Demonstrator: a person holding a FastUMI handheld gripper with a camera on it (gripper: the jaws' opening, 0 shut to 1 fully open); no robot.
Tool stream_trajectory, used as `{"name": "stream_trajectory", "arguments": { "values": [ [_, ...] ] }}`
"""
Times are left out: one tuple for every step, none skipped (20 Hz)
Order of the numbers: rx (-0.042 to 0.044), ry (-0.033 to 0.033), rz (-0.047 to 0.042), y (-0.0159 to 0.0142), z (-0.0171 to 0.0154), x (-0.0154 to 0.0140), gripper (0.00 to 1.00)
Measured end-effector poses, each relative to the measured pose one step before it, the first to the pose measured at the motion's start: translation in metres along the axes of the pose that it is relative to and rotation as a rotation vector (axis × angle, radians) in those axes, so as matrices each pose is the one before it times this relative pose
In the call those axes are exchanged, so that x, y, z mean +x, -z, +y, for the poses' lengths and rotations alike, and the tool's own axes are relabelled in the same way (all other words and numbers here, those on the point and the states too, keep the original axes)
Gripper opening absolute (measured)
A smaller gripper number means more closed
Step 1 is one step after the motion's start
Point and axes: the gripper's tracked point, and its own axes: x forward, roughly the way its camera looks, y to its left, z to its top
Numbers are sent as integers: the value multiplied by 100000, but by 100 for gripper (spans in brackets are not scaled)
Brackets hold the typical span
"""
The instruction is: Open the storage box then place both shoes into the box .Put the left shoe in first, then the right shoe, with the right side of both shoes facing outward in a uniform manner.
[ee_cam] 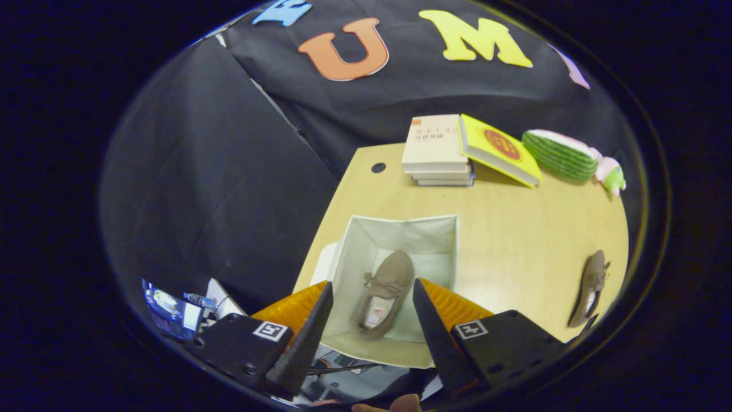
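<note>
And here's the pale fabric storage box (400,237), open at the top, square-walled, sitting near the front corner of the light wooden table (514,229), and one brown suede moccasin with a lace bow (384,292) is lying in it already, sole down, its opening showing a label inside, toe pointing away towards the far wall of the box. The gripper (370,317) hovers above the near rim with its fingers spread wide and nothing between them, the boxed shoe framed in the gap. Out to the right, well apart from the box and near the table's edge, the second brown suede moccasin (590,289) lies on its own, and that looks like the one left to fetch. By the look of it this is a light, soft shoe: the suede upper will give under a pinch, so a squeeze across the toe would likely just crumple it. The firmer bet is the heel collar or the side wall by the opening, one finger inside and one outside. Suede grips well, so slipping seems a small worry; sagging or swinging is the likelier nuisance. The box walls look floppy too, so a careless lowering could push one inward. Further back sit a stack of cream-covered books (436,151), a yellow book (498,150) leaning against them, and a green striped plush toy (563,155).
</note>
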Motion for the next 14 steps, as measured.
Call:
{"name": "stream_trajectory", "arguments": {
  "values": [
    [-1249, 3481, -3008, -366, -1574, -1327, 93],
    [-129, 2703, -3339, -537, -1624, -799, 95],
    [888, 2490, -2318, -254, -1927, -1095, 97],
    [1806, 1511, -821, 76, -1435, -1135, 97],
    [2258, 1398, -624, -95, -1598, -921, 97],
    [2175, 2042, -753, -272, -2003, -595, 97],
    [1655, 2558, -1306, -242, -2096, -521, 97],
    [553, 3143, -1531, -282, -2271, -555, 97],
    [531, 2501, -1388, -175, -2061, -493, 97],
    [375, 2264, -1159, -67, -1903, -501, 97],
    [218, 1888, -709, 17, -1941, -425, 97],
    [-50, 2076, -163, 208, -2025, -165, 97],
    [383, 1740, 330, 260, -1907, -46, 97],
    [971, 1490, 846, 256, -1854, -115, 97]
  ]
}}
